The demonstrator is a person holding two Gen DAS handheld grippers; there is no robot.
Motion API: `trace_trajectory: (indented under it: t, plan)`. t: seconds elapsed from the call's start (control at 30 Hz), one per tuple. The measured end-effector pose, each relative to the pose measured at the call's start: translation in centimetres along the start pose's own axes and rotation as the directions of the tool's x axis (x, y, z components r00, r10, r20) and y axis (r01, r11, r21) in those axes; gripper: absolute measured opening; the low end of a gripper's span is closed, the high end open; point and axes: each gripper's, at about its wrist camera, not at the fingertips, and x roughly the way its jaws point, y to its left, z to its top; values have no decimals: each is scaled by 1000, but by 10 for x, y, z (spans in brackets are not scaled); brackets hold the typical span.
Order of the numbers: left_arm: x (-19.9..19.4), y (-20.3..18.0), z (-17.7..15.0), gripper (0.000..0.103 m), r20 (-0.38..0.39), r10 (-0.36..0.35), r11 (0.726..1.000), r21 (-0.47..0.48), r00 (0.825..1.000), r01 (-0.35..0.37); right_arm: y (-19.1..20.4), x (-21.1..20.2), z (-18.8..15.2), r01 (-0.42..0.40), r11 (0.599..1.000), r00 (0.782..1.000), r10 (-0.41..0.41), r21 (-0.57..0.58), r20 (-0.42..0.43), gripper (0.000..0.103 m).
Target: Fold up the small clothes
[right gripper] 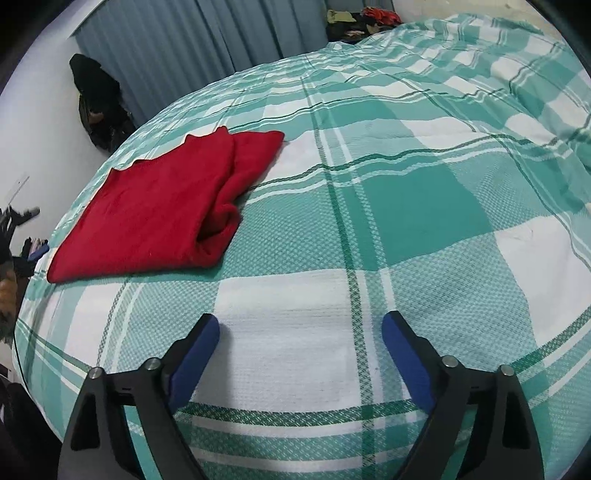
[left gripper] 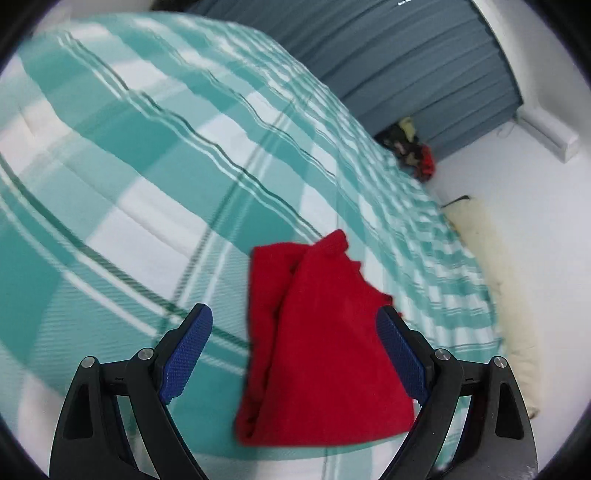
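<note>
The left gripper [left gripper: 295,325] has its blue pads spread wide, with nothing pinched. The red garment [left gripper: 317,343] lies folded on the bed [left gripper: 110,155] in the gap between them as the left wrist camera sees it; its far pad overlaps the cloth's edge in the picture, but whether it touches cannot be told. That view is blurred.

The right gripper [right gripper: 301,328] also stands wide apart and empty, over a white square of the green-and-white checked bedspread near the bed's near edge. No earlier picture is at hand, so only its spread shows.

In the right wrist view the red garment [right gripper: 159,206] sits well left of the right gripper, close to the bed's left edge. It is folded flat in layers, with a rolled fold along its right side and a wavy hem on its far side.

Beyond the bed hang grey-blue curtains [right gripper: 192,48]. A dark heap [right gripper: 99,103] rests against the white wall left of the bed, and a pile of mixed clothes [right gripper: 362,20] lies at the bed's far end. In the left wrist view a cream pillow [left gripper: 498,280] lies along the bed's right side.
</note>
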Motion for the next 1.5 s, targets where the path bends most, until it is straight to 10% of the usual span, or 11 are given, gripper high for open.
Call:
trace_trajectory:
  t: [0.2, 0.37, 0.53, 0.87, 1.17, 1.37, 1.5]
  plan:
    - [63, 3, -9, 59, -195, 11, 998, 62, 981, 1, 8, 6, -1, 19, 999, 1000, -19, -49, 2, 101]
    - [88, 6, -8, 56, -222, -2, 998, 68, 975, 17, 7, 7, -2, 12, 999, 1000, -12, -48, 12, 101]
    - [90, 14, -5, 10, -232, 35, 999, 32, 972, -28, 7, 7, -2, 12, 999, 1000, -11, -50, 21, 102]
    - [53, -124, 0, 7, -177, -46, 994, 90, 983, 63, 6, 8, -2, 5, 999, 1000, -4, -47, 31, 103]
    - [140, -256, -67, 7, -254, -58, 971, 212, 966, 114, 3, 5, -2, -27, 999, 999, 27, -28, 33, 103]
    - [222, -256, -141, 9, -274, 132, 947, 319, 953, -40, 1, 4, -2, -38, 999, 999, 39, -23, 35, 103]
    - [237, -264, -174, 10, -220, 224, 882, 460, 949, -102, 0, 3, -3, -47, 999, 998, 47, -20, 37, 103]
